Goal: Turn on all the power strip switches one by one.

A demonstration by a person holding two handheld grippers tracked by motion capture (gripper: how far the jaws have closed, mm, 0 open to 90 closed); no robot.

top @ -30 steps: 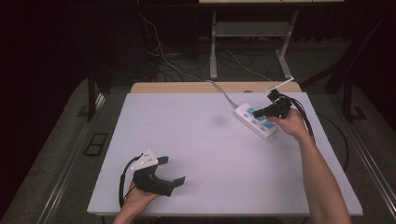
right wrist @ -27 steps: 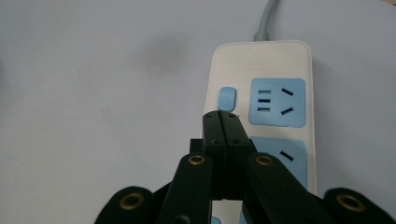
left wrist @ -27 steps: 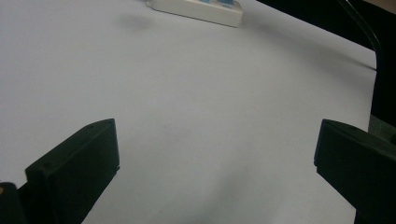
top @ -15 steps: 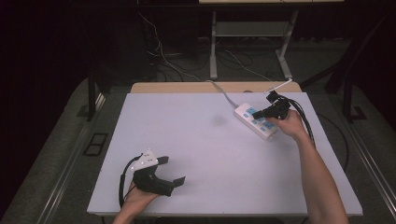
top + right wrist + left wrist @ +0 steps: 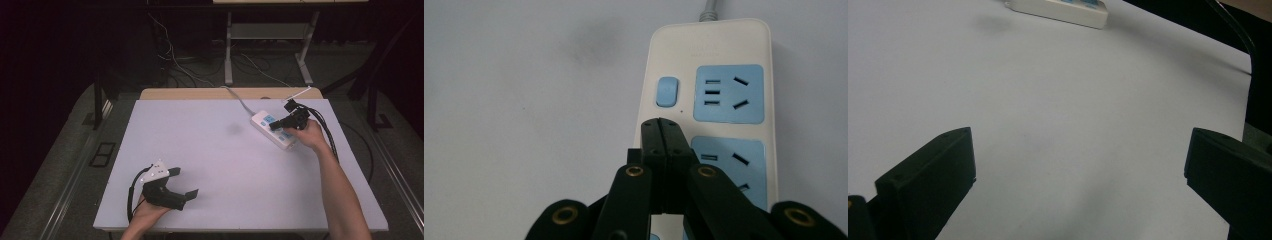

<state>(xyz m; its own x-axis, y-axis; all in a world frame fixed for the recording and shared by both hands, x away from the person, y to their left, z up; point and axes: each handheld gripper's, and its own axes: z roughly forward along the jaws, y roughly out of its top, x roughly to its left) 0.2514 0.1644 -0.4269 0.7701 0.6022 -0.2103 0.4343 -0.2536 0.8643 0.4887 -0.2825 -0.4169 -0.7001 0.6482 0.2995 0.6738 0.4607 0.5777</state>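
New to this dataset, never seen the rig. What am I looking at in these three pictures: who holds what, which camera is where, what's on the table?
There is no robot here. A person holds a two-jaw hand tool in each hand. The high view looks down on a white table from above the person's side, with the forearms coming in from the bottom.

The left gripper rests near the table's near left corner, jaws wide apart, holding nothing. Its own camera looks out between those jaws across bare tabletop.

The right gripper is over a white power strip at the far right, jaws pressed shut. Its camera shows the tips close to the strip's blue switch, beside the blue sockets. Whether they touch the strip, I cannot tell.

The strip is the table's single object.
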